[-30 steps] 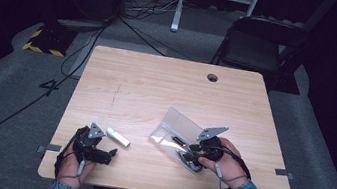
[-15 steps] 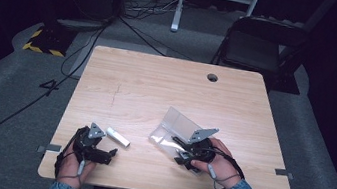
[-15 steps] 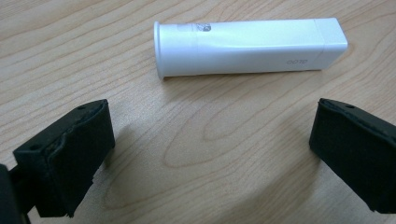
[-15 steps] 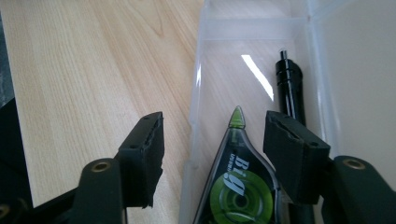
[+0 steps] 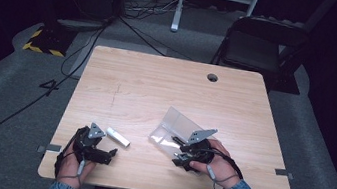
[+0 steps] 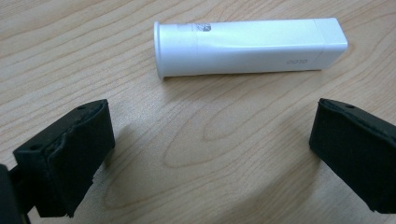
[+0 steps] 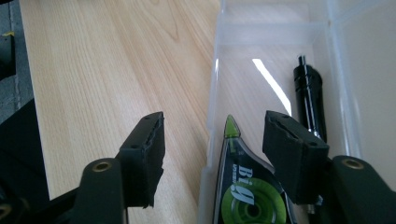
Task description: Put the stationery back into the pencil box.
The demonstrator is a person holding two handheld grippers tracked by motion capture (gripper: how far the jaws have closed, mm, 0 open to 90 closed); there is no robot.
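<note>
The clear plastic compartment box [image 7: 275, 60] is cut off at the top, right and bottom edges of the right gripper view, so its full outline cannot be made out there. A green and black tape dispenser with a round green wheel [image 7: 243, 186] lies in the near compartment; its lower part is cut off by the frame and partly covered by one jaw. A slim black pen-like tool [image 7: 309, 98] lies beside it in the same compartment, its lower end hidden behind that jaw. The printing on the dispenser is only partly legible.

The right gripper [image 7: 212, 135] is seen with its jaws parted, one over the bare wood outside the box wall and one over the inside of the box; nothing is gripped between them. In the high view the box [image 5: 178, 126] is seen near the table's front edge, with the right gripper [image 5: 183, 150] at its near end.

The white plastic tube with a flared end and square cap [image 6: 250, 46] lies flat on the light wooden table [image 5: 156, 93], just beyond the left gripper [image 6: 210, 140], whose jaws are spread wide and apart from it. The small lettering on the tube is hard to read.
</note>
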